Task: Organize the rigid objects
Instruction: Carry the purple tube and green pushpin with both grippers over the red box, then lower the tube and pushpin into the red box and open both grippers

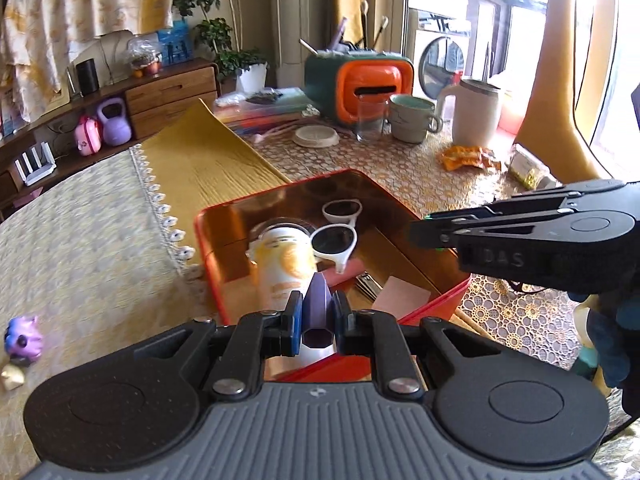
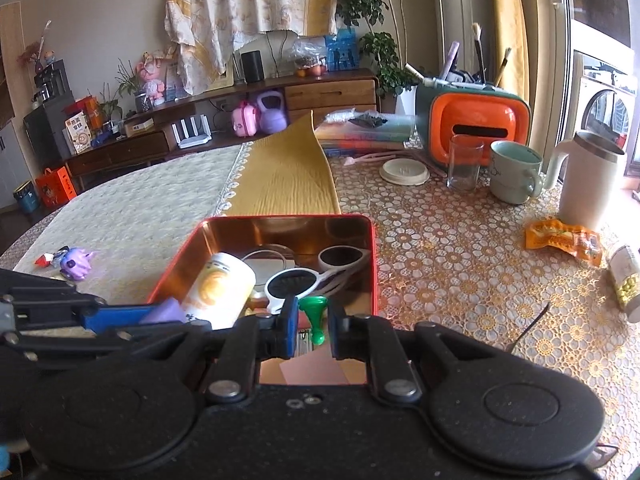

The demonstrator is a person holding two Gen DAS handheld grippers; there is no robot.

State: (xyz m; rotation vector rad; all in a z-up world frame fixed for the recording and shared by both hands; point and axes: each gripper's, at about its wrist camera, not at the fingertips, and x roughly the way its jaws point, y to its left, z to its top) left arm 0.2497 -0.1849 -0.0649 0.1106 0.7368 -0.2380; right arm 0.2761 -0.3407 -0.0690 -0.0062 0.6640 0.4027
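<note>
A red tin box point(image 1: 208, 248) point(image 2: 374, 264) sits on the table and holds white sunglasses point(image 1: 334, 240) point(image 2: 308, 276), a white and yellow bottle point(image 1: 284, 264) point(image 2: 218, 290) and small flat items. My left gripper point(image 1: 316, 318) is shut on a purple faceted piece point(image 1: 318, 308) just above the box's near edge. It shows at the left of the right wrist view point(image 2: 160, 314). My right gripper point(image 2: 314, 322) is shut on a green peg point(image 2: 314, 314) over the box's near side. It reaches in from the right in the left wrist view point(image 1: 424, 232).
On the lace cloth behind stand an orange and green case point(image 2: 472, 120), a glass point(image 2: 464, 162), a mug point(image 2: 514, 176), a white jug point(image 2: 588, 182), a round lid point(image 2: 404, 170), a snack packet point(image 2: 564, 240) and a jar point(image 2: 626, 280). A purple toy point(image 2: 76, 262) lies left.
</note>
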